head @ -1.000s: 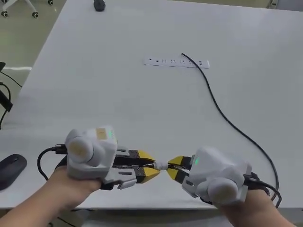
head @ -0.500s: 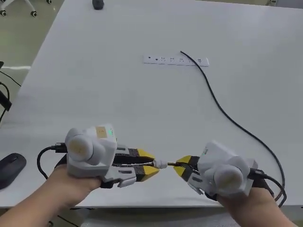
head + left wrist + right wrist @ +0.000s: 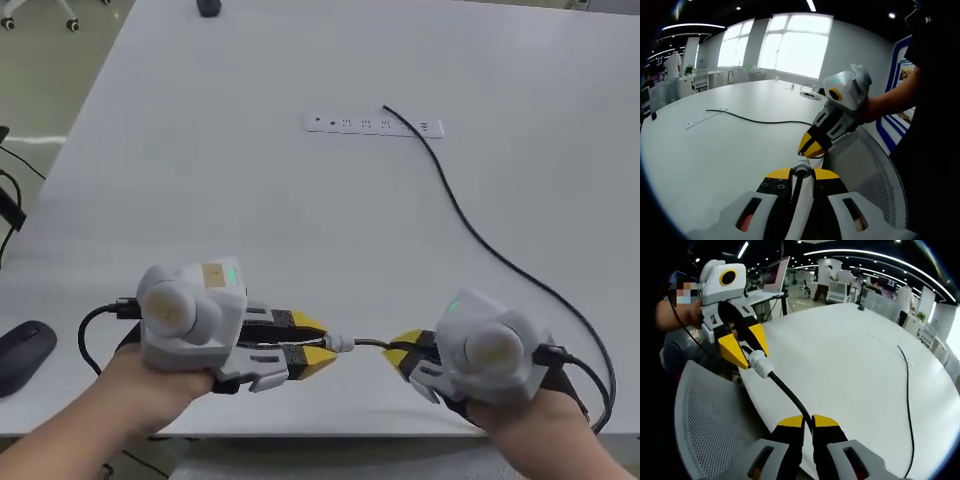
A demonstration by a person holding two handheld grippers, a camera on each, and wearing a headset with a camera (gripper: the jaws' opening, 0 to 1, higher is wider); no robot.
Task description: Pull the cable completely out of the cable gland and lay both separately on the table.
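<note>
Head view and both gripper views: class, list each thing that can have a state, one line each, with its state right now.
Left gripper: shut on the cable gland.
Right gripper: shut on the cable.
Cable gland: held off the table, cable end inside it.
Cable: stretched between both grippers, not yet pulled out.
Power strip: lying flat on the table, black cord at it.
Mouse: resting on the table, untouched.
</note>
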